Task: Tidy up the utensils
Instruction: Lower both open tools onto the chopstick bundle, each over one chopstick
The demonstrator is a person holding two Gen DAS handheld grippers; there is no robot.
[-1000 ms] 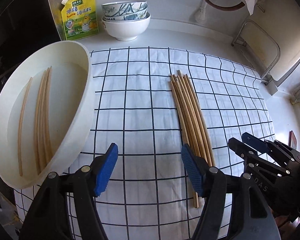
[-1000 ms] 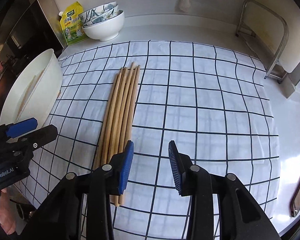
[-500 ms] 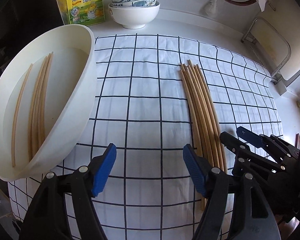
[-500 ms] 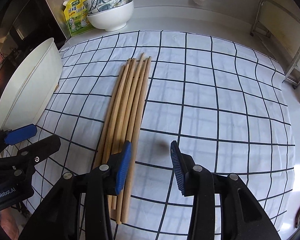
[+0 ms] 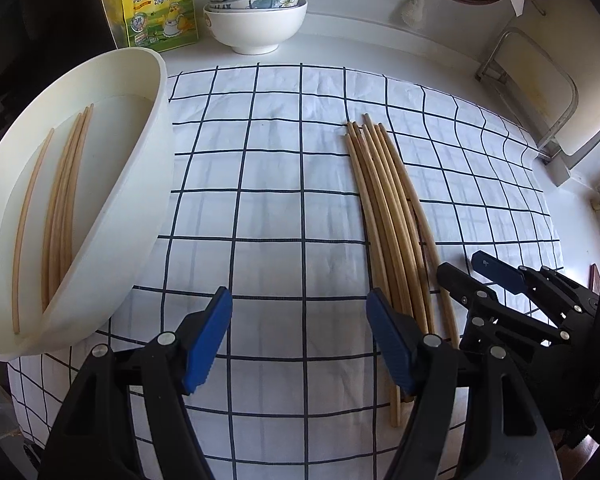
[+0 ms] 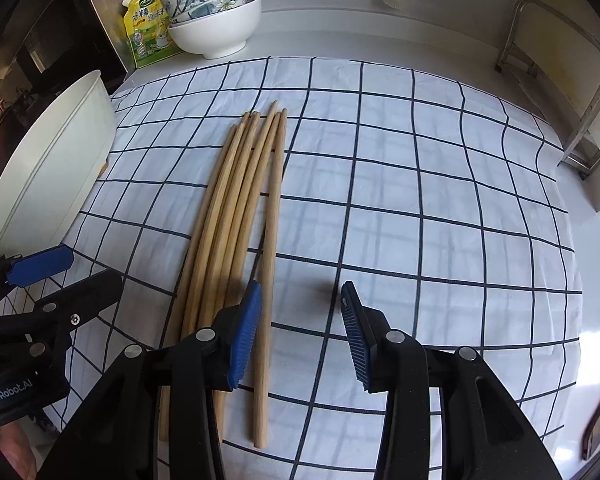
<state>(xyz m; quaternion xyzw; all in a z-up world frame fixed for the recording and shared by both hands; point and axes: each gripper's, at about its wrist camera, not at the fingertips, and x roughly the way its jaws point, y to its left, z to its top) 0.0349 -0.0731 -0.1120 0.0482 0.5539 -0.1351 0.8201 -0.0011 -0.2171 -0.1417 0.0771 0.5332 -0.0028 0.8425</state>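
Note:
Several wooden chopsticks [image 5: 384, 208] lie side by side on a white checked cloth [image 5: 268, 184]; they also show in the right wrist view [image 6: 236, 208]. A white oval basin [image 5: 140, 184] at the left holds several more chopsticks [image 5: 60, 208]. My left gripper [image 5: 300, 344] is open and empty above the cloth, left of the bundle. My right gripper [image 6: 300, 336] is open and low over the cloth, with the rightmost chopstick [image 6: 270, 248] running between its jaws near the left finger. The right gripper also shows in the left wrist view [image 5: 496, 280].
Stacked bowls [image 5: 256, 12] and a yellow seasoning pouch [image 5: 160, 8] stand at the back of the counter. A metal rack [image 6: 560, 80] stands at the right edge. The basin [image 6: 48, 160] leans at the cloth's left side.
Both grippers have moved forward and lower toward the cloth. The right gripper has closed in on the near ends of the chopsticks, and the rightmost chopstick now lies slightly apart from the bundle.

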